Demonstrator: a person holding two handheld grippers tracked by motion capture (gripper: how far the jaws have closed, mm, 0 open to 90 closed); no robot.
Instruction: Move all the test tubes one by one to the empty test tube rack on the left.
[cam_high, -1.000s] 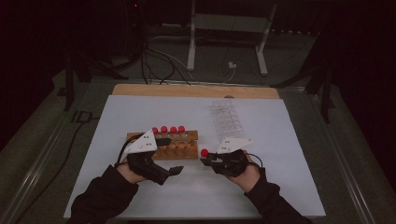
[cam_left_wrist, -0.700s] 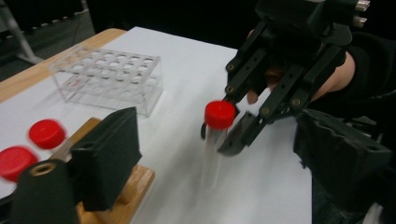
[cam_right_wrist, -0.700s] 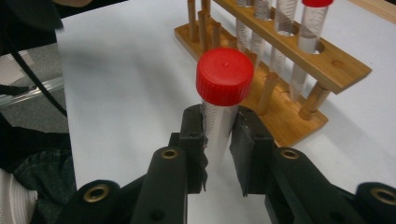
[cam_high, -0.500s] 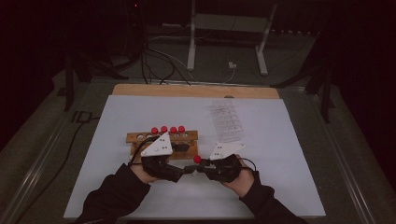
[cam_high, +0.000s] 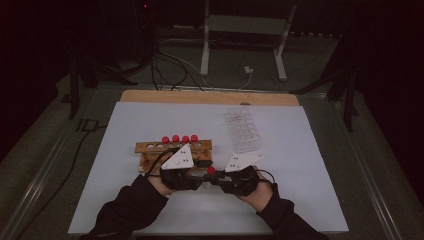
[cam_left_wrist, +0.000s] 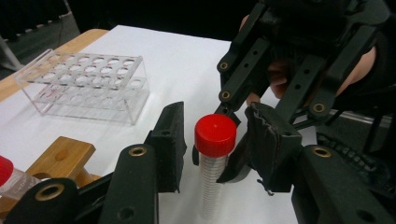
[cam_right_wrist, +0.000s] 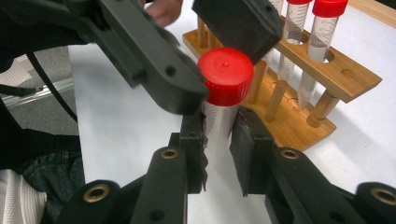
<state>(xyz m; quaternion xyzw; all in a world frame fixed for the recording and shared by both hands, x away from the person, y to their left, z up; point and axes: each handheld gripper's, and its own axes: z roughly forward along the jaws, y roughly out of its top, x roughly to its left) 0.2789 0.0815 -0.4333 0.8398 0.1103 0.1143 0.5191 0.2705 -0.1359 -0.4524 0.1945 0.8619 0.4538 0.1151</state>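
1. Wooden rack (cam_high: 172, 148) sits left of centre on the white table sheet (cam_high: 125, 200); four red-capped tubes (cam_high: 180, 139) stand in it, their lower parts hidden in the high view behind the grippers.
2. Left gripper (cam_high: 192, 176) has its jaws spread either side of the red cap, with a gap on each side in the left gripper view, so it is released.
3. The red-capped tube (cam_left_wrist: 214, 154) stands upright between both grippers, just in front of the rack; its bottom is cut off at the frame edge.
4. Right gripper (cam_right_wrist: 219, 154) is clenched on the tube's clear body below the cap.
5. Clear plastic rack (cam_high: 242, 130) lies right of centre, faint in the high view.
6. The room beyond is dark; cables (cam_high: 165, 65) and a stand (cam_high: 245, 45) are dimly visible.
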